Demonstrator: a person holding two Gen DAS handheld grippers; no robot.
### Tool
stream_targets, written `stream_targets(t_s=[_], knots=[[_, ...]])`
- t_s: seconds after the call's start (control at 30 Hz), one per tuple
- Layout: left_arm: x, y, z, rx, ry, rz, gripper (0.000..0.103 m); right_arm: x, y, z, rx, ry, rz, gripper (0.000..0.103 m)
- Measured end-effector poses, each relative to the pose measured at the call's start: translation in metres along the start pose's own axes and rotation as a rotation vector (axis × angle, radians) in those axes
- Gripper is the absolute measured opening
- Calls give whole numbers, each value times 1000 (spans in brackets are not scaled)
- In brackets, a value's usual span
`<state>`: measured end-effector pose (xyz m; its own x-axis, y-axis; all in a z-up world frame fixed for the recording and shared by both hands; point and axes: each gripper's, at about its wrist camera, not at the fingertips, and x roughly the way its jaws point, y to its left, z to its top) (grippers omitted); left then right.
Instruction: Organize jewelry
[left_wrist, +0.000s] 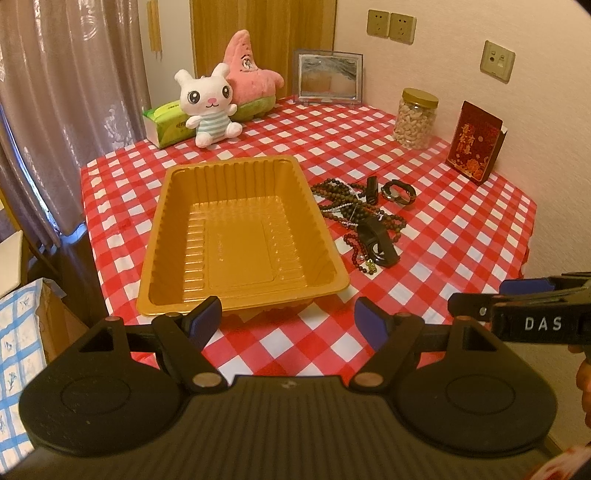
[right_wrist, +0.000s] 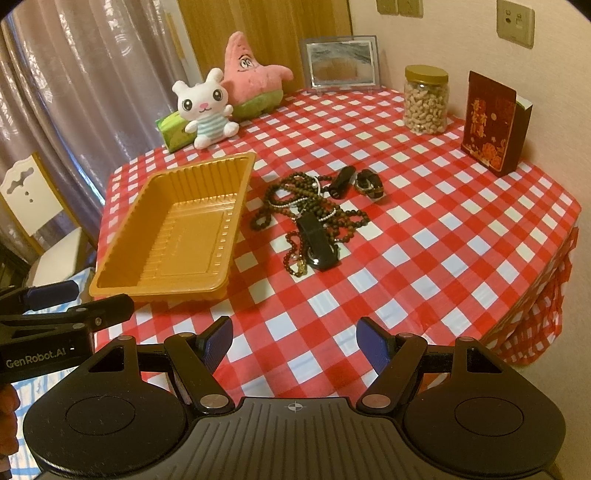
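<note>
We see both claws released: left claw (left_wrist: 288, 317), right claw (right_wrist: 295, 338), lower frame. Gold tray (right_wrist: 122, 280) centre-left on table (right_wrist: 443, 258); bead jewelry (right_wrist: 306, 206) beside it, centre.

Left hand-held gripper (left_wrist: 288, 319): your blue pads sit wide apart, holding nothing, just short of the tray's near rim.
Gold tray (left_wrist: 162, 236): empty, straight ahead of you on the checked bench (left_wrist: 443, 240).
Bead necklaces (left_wrist: 343, 206): tangled in a heap just right of the tray (strands overlap too much to count).
Black clip (left_wrist: 378, 243): lying on the near side of the beads.
Dark ring (left_wrist: 399, 192): behind the heap, beside a small black piece (left_wrist: 372, 190).
Right hand-held gripper (left_wrist: 517, 302): entering at your right edge, side-on; its opening cannot be judged.
Far bench: white rabbit toy (left_wrist: 208, 105), pink star toy (left_wrist: 247, 70), nut jar (left_wrist: 415, 118), red box (left_wrist: 474, 142).
</note>
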<state>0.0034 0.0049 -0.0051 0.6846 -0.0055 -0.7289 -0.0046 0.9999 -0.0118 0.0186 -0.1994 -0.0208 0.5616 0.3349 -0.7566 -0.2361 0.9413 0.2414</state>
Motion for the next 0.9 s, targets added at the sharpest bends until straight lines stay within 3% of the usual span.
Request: stream_targets(t_s=[0.4,0.9], knots=[[13,46,-22,-117,-37,35,77,18,-9,-2,-1,-22,40,74],[48,113,-40,-291,-176,169,70,51,-20,-1,40,10,-38,74]])
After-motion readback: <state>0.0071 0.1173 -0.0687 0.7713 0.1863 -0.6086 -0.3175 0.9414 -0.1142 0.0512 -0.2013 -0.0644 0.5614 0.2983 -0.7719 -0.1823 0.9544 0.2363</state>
